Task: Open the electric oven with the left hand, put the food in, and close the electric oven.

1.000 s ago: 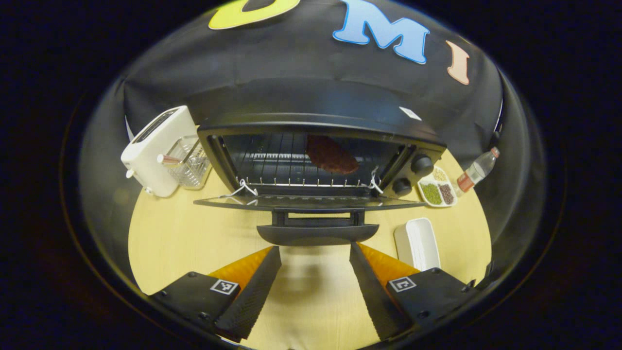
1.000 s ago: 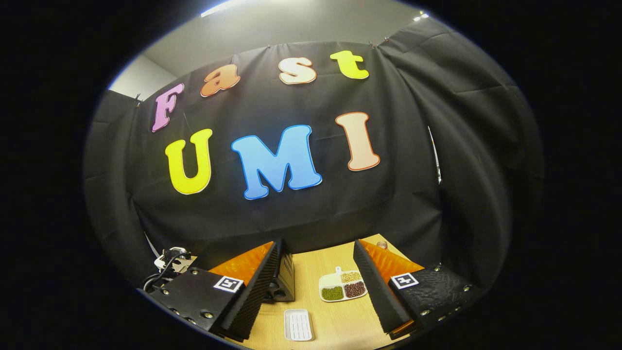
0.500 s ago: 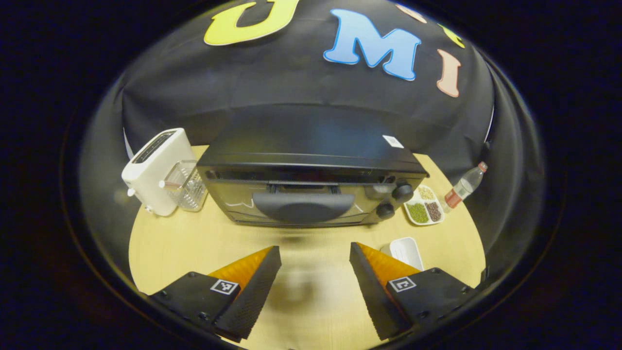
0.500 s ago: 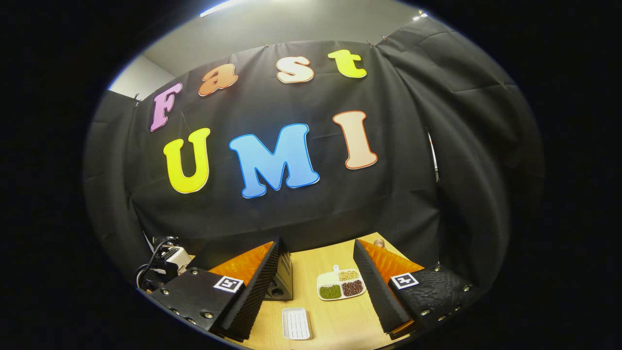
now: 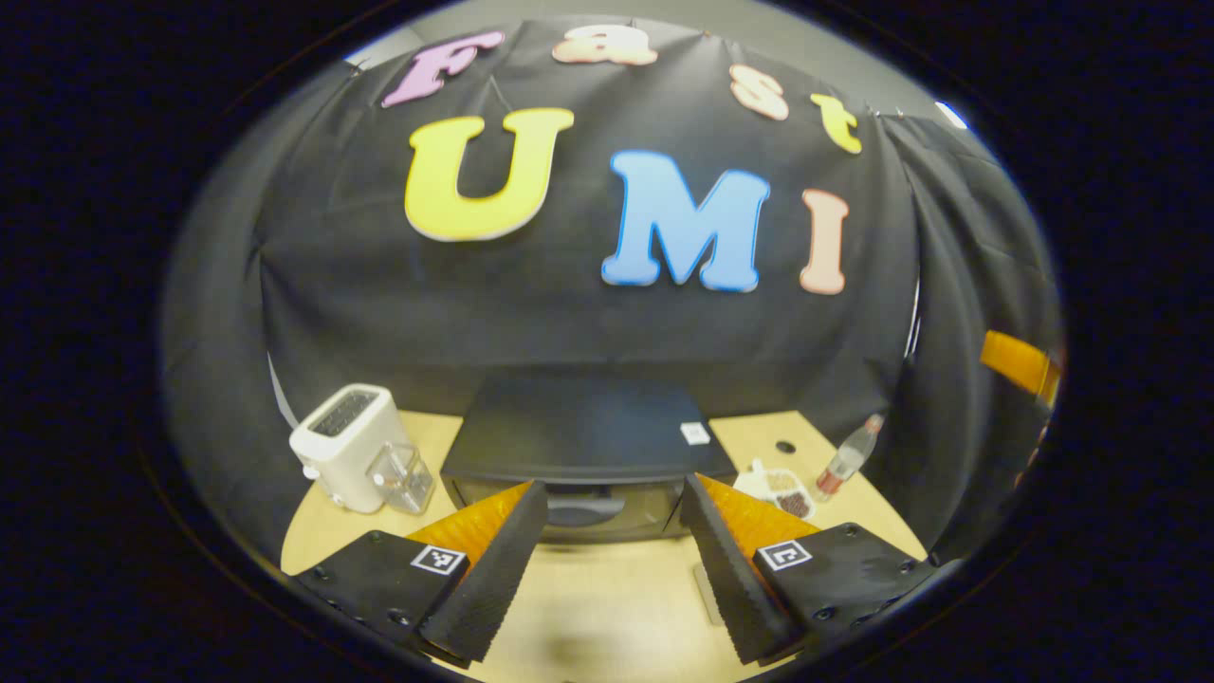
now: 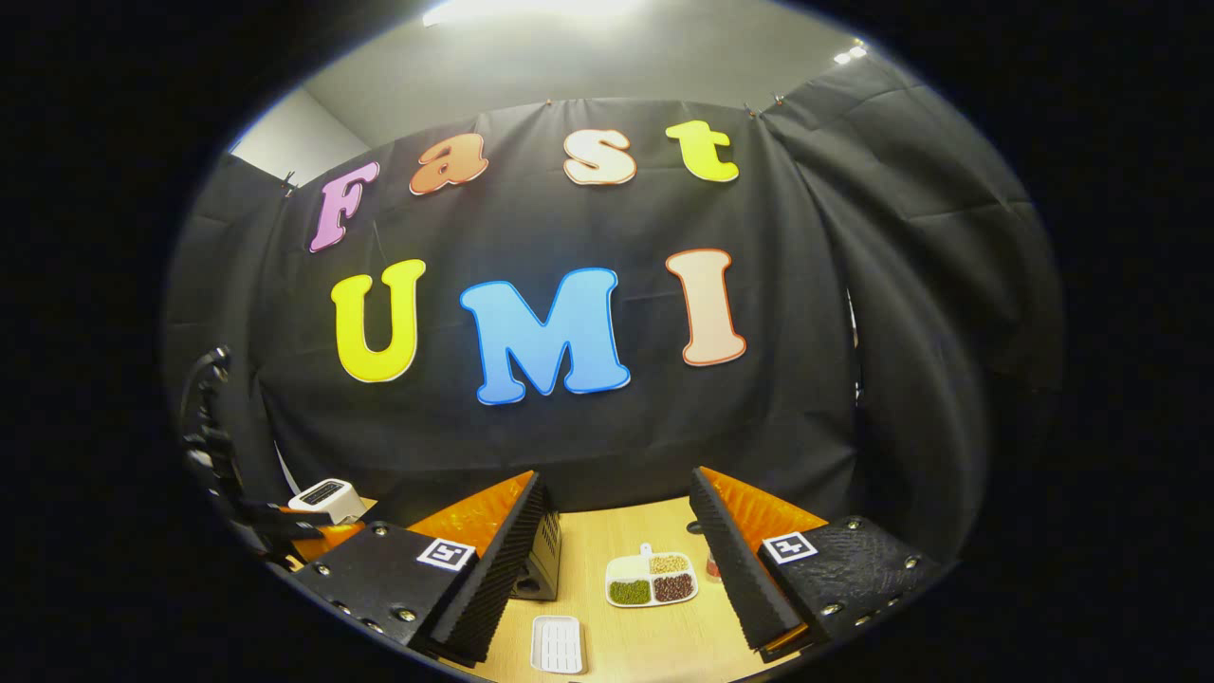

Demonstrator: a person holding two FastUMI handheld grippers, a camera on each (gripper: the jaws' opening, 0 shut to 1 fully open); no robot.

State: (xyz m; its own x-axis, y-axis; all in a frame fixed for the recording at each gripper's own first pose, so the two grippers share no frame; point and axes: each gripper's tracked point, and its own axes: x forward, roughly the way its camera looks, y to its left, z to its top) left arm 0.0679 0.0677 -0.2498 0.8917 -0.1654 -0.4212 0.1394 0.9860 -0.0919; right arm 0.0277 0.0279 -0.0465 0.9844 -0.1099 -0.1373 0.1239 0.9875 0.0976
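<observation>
A: Left tongs (image 5: 615, 569) stood wide apart, nothing between them, above the pale wooden bench (image 5: 607, 617). Right tongs (image 6: 621, 569) likewise spread, empty, aimed mostly at the cloth wall.

B: And the electric oven (image 5: 579, 455)?

A: Straight ahead of the left tongs and lower, near the middle of the bench, long axis crosswise to the fingers. Door (image 5: 579, 507) up against the front, handle facing the tongs; it read as closed. Food could not be made out through the glass from here.

B: From the right gripper view?

A: Just a corner of the oven (image 6: 541, 569), ahead and to the left, behind the left finger. By my reading the left tongs were the nearer and squarer to the door, but well apart from it.

B: So what was left to do?

A: Judging by the shut door and both tongs empty, the task looked finished or close to it; any further move would be pulling clear.

B: Counts?

A: One oven. One white toaster (image 5: 346, 446) at its left, one clear plastic container (image 5: 403, 479) just beside the toaster. One divided dish of beans (image 6: 652, 581) and one bottle (image 5: 844, 460) to the oven's right. One small white tray (image 6: 558, 645) on the bench nearer the right tongs. Two sets of tongs.
</observation>
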